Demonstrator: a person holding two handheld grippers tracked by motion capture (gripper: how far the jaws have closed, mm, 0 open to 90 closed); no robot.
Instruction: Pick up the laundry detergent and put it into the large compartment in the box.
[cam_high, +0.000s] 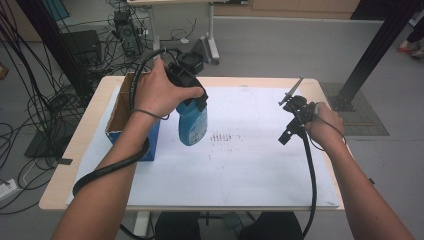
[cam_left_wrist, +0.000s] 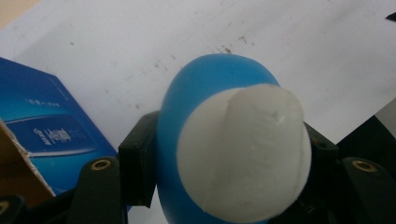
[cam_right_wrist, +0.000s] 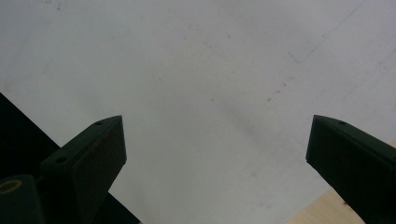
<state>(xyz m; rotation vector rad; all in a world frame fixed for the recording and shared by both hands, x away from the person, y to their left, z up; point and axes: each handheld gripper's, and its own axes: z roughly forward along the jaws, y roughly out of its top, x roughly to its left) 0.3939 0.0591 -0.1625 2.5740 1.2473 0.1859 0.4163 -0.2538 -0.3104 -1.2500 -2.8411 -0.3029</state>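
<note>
The left claw (cam_high: 192, 100) is clamped on a blue bottle (cam_high: 193, 124) just below its white cap (cam_left_wrist: 243, 151); in the left gripper view the two black jaws press the bottle's sides from either side. The bottle hangs upright from that grip over the white sheet (cam_high: 250, 165) that covers the bench (cam_high: 70, 165), left of the sheet's middle, and whether its base touches the sheet I cannot tell. The cap is on, so what the bottle holds is hidden.

At nine o'clock from the bottle, just beside it, stands a blue carton (cam_high: 131, 135) with its top open. Its brown inside wall shows, but the person's left forearm crosses the opening and I cannot tell if anything lies in it.

The right claw (cam_high: 295, 117) is at three o'clock from the bottle, well apart, above the sheet near its right edge. Its jaws stand wide apart with nothing between them.
</note>
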